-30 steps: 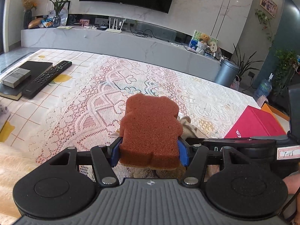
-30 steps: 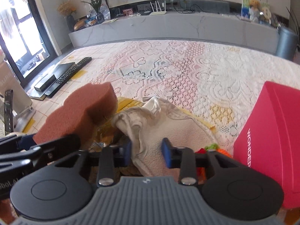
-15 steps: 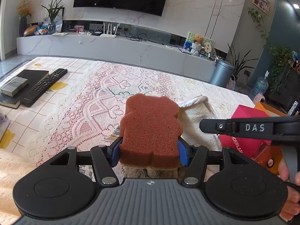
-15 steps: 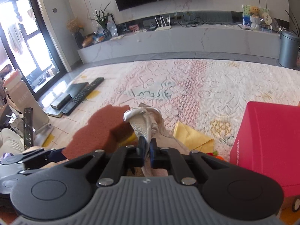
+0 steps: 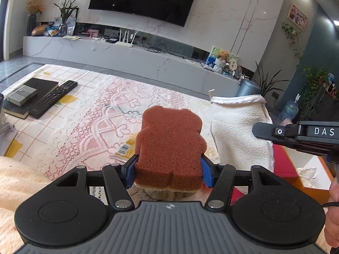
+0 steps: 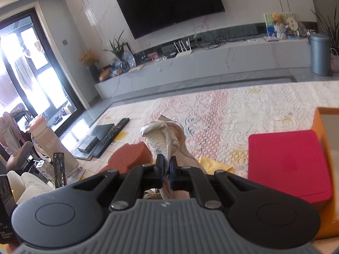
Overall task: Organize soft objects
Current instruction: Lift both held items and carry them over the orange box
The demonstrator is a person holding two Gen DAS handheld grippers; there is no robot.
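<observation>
Lace tablecloth (image 5: 89,127) fills most of both views, though its near edge is hidden under each tool's black body and its right side is covered by a red box (image 6: 288,165) at about three o'clock in the right wrist view, with an orange-walled box (image 6: 324,127) behind it cut off by the frame. Bare cloth lies from ten to one o'clock ahead of both tools, up to the far table edge. At nine to ten o'clock in the left wrist view sit a remote control (image 5: 54,98) and, touching it, a dark book (image 5: 31,93) with a small grey box on top. Held well above the cloth, the white towel (image 5: 237,135) hangs at two o'clock in the left wrist view; its lower part drops behind the tool and cannot be followed. The right gripper (image 6: 166,170) has its blue pads pressed together on a bunched fold of that towel. The brown sponge (image 5: 169,146) (a lobed, animal-like outline) stands upright at twelve o'clock, clamped at its lower sides by the left gripper (image 5: 168,172), whose fingers are spread about the sponge's width; its underside is hidden. A yellow cloth (image 6: 214,165) peeks out beneath the towel, mostly covered. Something with a barcode (image 5: 125,148) lies behind the sponge, too hidden to identify.
</observation>
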